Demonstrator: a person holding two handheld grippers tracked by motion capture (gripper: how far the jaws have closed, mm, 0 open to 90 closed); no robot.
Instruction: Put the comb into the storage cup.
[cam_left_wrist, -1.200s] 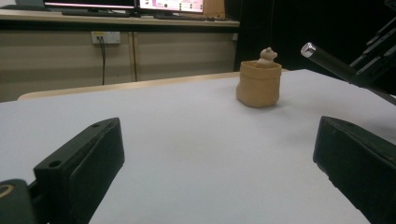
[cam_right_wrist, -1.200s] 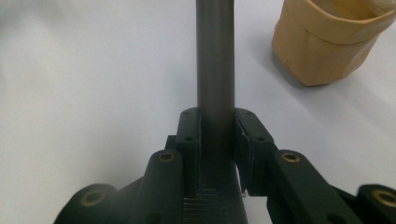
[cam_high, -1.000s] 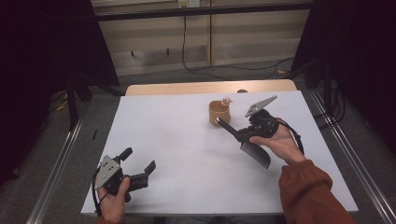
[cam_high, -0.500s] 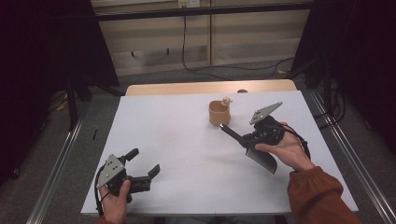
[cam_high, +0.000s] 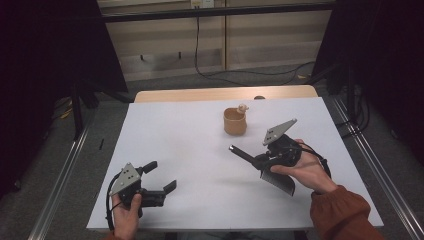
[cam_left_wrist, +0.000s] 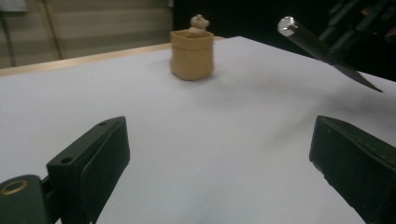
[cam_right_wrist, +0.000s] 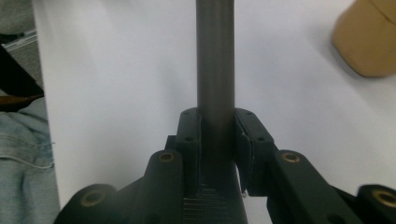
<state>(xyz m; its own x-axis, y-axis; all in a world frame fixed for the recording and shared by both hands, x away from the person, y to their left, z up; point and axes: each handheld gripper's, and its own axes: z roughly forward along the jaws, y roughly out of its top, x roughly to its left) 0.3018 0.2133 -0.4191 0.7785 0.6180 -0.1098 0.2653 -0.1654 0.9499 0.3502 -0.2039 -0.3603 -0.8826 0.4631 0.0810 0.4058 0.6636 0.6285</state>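
A small tan cup (cam_high: 235, 122) with a tiny figure on its rim stands at the far middle of the white table (cam_high: 180, 135). My right gripper (cam_high: 261, 160) hovers just in front of the cup, shut on the round handle of a dark flat-bladed tool (cam_high: 277, 181). The handle points left and the blade hangs toward the near side. In the right gripper view the handle (cam_right_wrist: 215, 70) runs straight up between the closed pads (cam_right_wrist: 190, 135), with the cup (cam_right_wrist: 369, 42) at the top right. My left gripper (cam_high: 161, 175) rests near the front left edge, open and holding nothing.
In the left gripper view the cup (cam_left_wrist: 192, 53) stands ahead, and the tool's handle tip (cam_left_wrist: 287, 24) shows at the upper right. A wooden strip (cam_high: 225, 93) borders the table's far edge. Metal rails (cam_high: 372, 165) run along both sides.
My right hand has carried the tool toward the near side, so the handle tip has drawn back from the cup. The left gripper has barely shifted.
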